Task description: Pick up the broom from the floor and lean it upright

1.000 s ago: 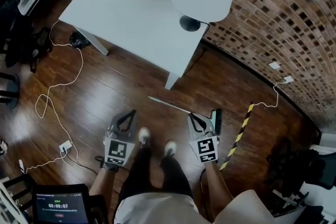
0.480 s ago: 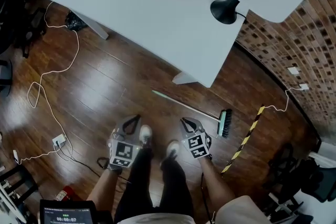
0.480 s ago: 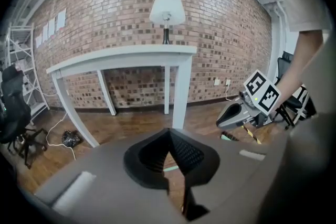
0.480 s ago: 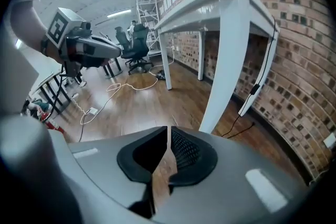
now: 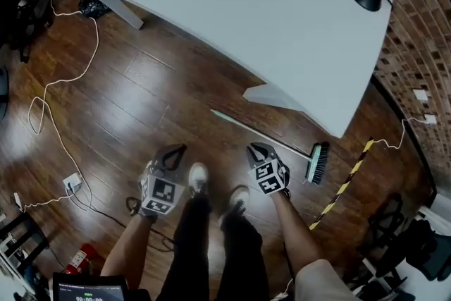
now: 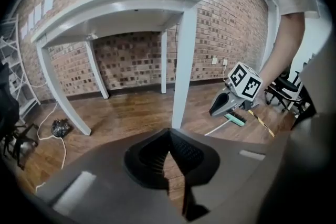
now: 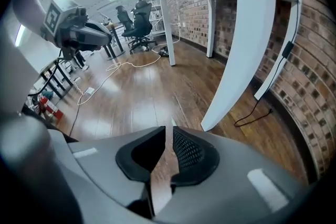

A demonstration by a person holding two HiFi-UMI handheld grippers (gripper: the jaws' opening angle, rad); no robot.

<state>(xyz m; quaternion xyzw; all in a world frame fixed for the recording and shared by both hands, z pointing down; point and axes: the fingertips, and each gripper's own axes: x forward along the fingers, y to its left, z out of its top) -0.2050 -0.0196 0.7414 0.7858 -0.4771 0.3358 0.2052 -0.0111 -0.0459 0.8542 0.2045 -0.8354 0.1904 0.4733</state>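
Both tools have dropped toward broom (image 5: 268, 135). Right tool (image 5: 255, 149) just beside its handle, jaws opening, empty. Left tool (image 5: 179, 149) closed; grasp likely next.

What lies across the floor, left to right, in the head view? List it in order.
White floor socket → left gripper → right gripper (jaws opening, nothing between them) → broom head → yellow-black striped tape.

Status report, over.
Left hand-held gripper shut, empty. Right hand-held gripper opening, empty. Green-handled broom flat on wood floor. White table leg beside it.
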